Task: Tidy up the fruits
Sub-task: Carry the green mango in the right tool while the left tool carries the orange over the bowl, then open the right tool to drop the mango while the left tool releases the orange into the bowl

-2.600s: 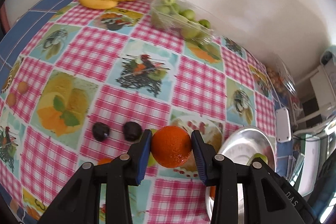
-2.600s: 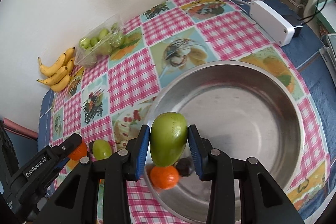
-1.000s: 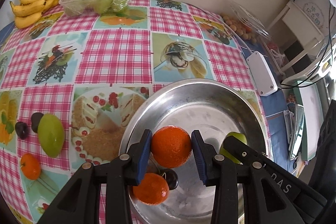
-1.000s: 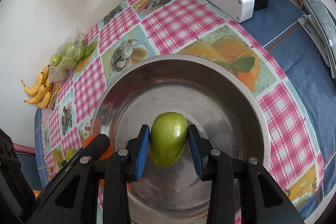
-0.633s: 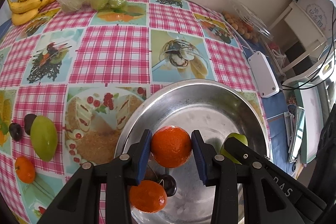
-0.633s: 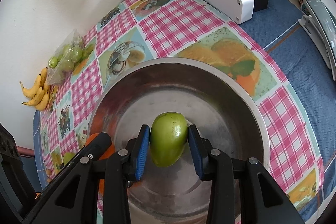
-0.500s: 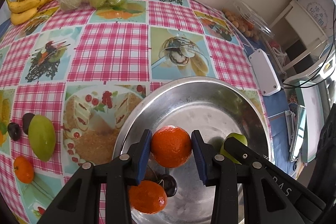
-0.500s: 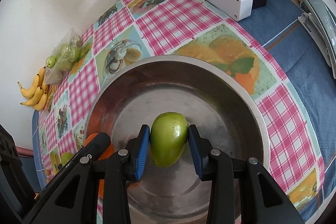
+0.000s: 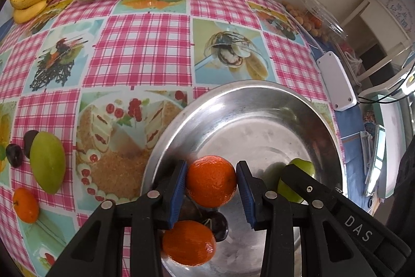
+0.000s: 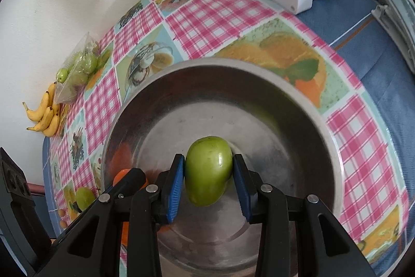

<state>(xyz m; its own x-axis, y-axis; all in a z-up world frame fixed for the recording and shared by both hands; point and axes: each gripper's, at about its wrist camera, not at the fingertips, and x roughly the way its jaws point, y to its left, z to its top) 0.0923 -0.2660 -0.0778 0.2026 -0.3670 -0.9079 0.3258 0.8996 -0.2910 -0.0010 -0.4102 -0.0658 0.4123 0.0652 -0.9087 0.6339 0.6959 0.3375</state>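
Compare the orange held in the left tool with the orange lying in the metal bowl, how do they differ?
The held orange is clamped between the left tool's blue pads, above the metal bowl; the loose orange lies free on the bowl's bottom. The held one shows whole; the loose one is partly hidden behind the tool and touches a dark plum. Both are round, bright orange and similar in size.
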